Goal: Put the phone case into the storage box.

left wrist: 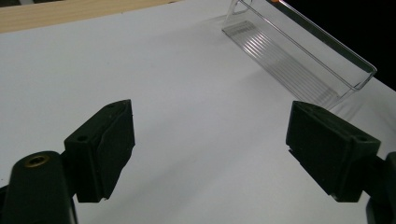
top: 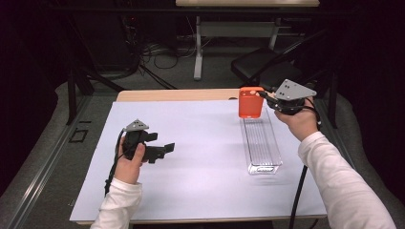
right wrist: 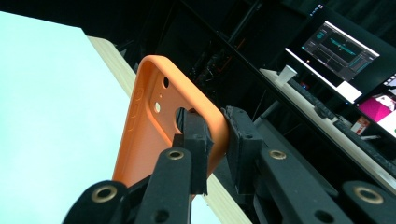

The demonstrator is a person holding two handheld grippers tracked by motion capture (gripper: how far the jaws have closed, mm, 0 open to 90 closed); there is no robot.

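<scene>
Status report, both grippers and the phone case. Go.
Right hand-held gripper shut on orange phone case, above clear tray. Left hand-held gripper open, empty. Nothing in the way.

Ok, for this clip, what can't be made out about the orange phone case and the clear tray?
- Orange phone case, right gripper view: its lower end is hidden behind the right hand-held gripper.
- Same case, high view: which side faces the camera is too small to tell.
- Clear tray, left gripper view: far end cut off by the top edge.
- Tray's far end, high view: covered by the case.

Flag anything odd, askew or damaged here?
Nothing damaged or spilled. The right hand-held gripper pinches the orange phone case by one edge, in the air near the clear tray's far end. The left hand-held gripper is open and empty.
</scene>
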